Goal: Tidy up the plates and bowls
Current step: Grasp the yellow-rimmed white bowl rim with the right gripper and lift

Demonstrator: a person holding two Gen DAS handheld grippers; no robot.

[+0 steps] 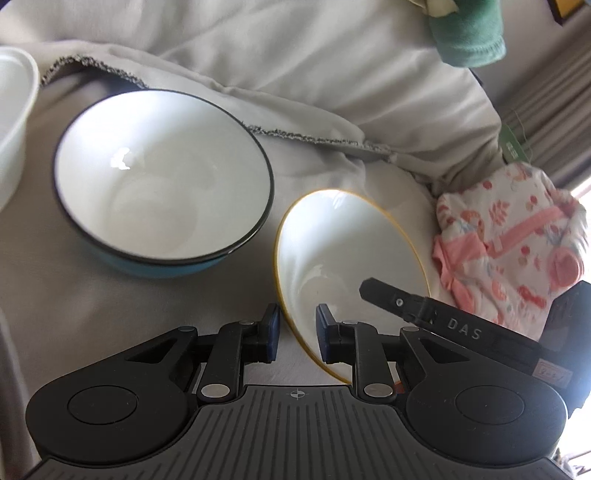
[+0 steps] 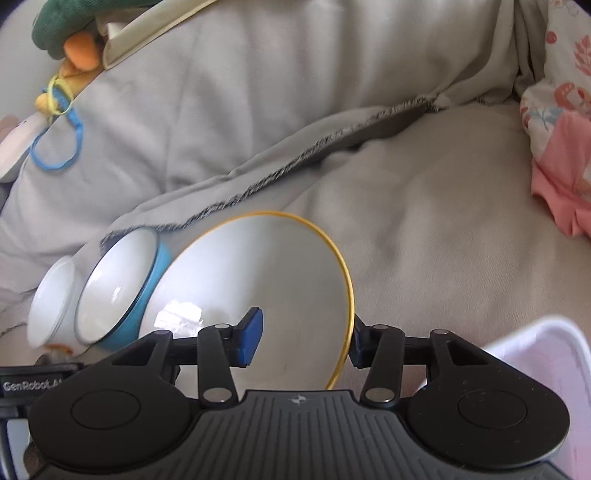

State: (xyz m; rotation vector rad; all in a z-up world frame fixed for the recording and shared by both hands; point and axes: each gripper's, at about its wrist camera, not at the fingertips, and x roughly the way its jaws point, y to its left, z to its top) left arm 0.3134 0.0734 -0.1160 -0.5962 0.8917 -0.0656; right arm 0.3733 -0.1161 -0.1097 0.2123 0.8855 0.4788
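A white bowl with a yellow rim (image 1: 351, 236) lies tilted on the grey bedding. My left gripper (image 1: 297, 332) straddles its near rim, one pad against the outside and the other on the inner wall. My right gripper (image 2: 304, 336) holds the same bowl (image 2: 258, 266): its blue pad sits inside and its other finger presses the rim from outside. One of its black fingers (image 1: 388, 299) shows inside the bowl in the left wrist view. A blue bowl with a dark rim (image 1: 162, 177) (image 2: 118, 291) sits just left of it. A plain white bowl (image 1: 11, 122) (image 2: 51, 299) stands further left.
Rumpled grey bedding (image 1: 295, 74) rises behind the bowls. A pink patterned cloth (image 1: 509, 243) lies right of the yellow-rimmed bowl. Green fabric (image 1: 469, 33) is at the top. A pale pink-white container (image 2: 535, 354) sits near right, and a toy with coloured rings (image 2: 55, 99) far left.
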